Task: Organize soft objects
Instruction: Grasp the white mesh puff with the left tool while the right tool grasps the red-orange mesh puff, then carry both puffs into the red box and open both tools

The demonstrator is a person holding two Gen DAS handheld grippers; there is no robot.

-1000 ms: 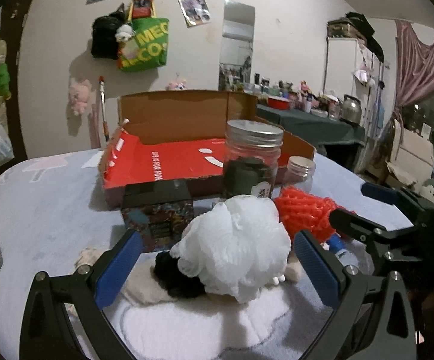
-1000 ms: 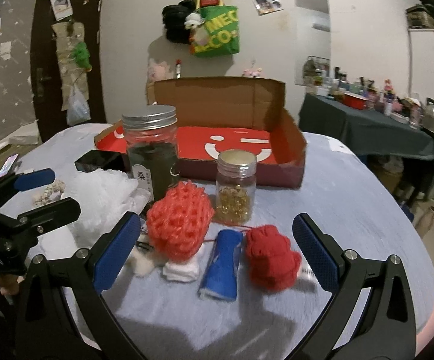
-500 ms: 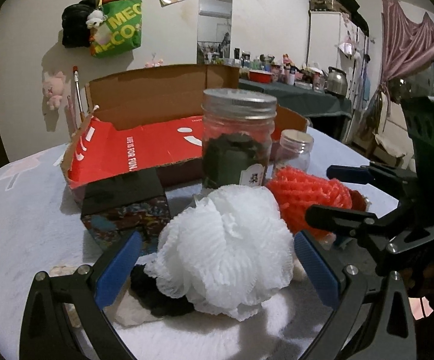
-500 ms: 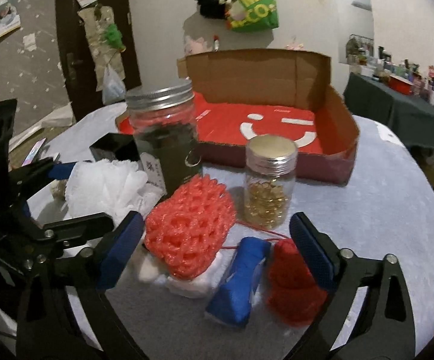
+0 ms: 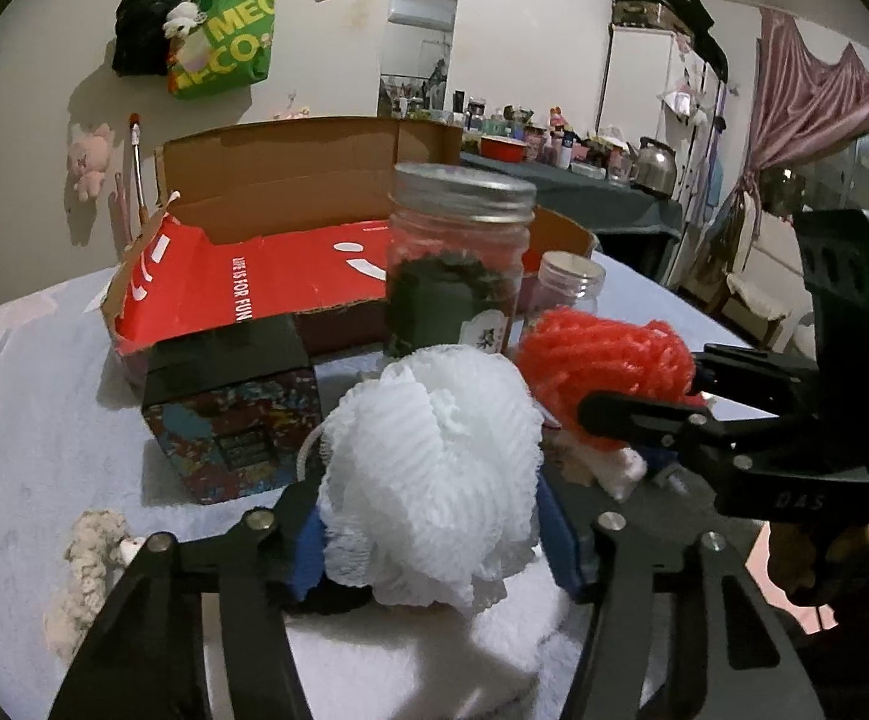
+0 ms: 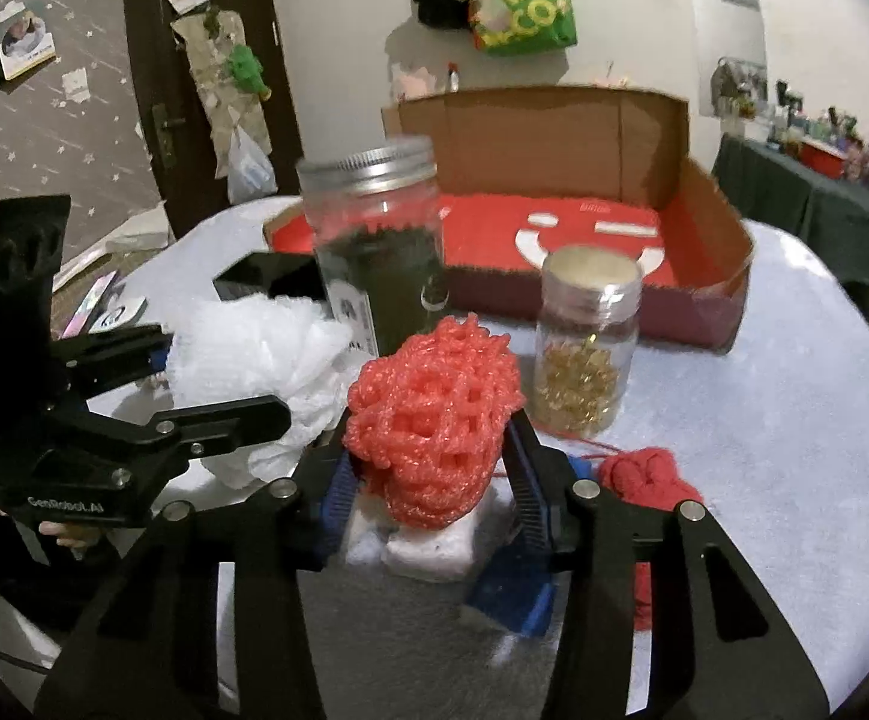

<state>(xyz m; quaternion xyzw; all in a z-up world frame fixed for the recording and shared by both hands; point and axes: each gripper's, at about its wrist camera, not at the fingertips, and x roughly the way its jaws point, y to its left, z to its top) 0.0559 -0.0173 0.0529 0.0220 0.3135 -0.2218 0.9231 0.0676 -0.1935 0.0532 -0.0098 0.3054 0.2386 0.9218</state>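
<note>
My left gripper [image 5: 434, 534] is shut on a white mesh bath pouf [image 5: 428, 468], which also shows at the left of the right wrist view [image 6: 260, 372]. My right gripper [image 6: 434, 480] is shut on a red-orange foam net ball [image 6: 434, 420], seen in the left wrist view [image 5: 602, 366] beside the pouf. Both soft things sit low over a white fluffy cloth [image 5: 446, 660]. A red knitted ball [image 6: 650, 474] and a blue roll [image 6: 518, 594] lie by the right gripper. An open cardboard box with a red floor [image 5: 290, 276] stands behind.
A tall metal-lidded glass jar [image 5: 458, 264] with dark contents and a small jar of gold pins [image 6: 584, 348] stand just behind the soft things. A dark patterned box [image 5: 230, 414] sits at the left. A small beige plush [image 5: 86, 564] lies at the near left.
Both grippers have closed from wide open: the left onto the white pouf, the right onto the red-orange net ball. Both have moved forward, closer to the jars.
</note>
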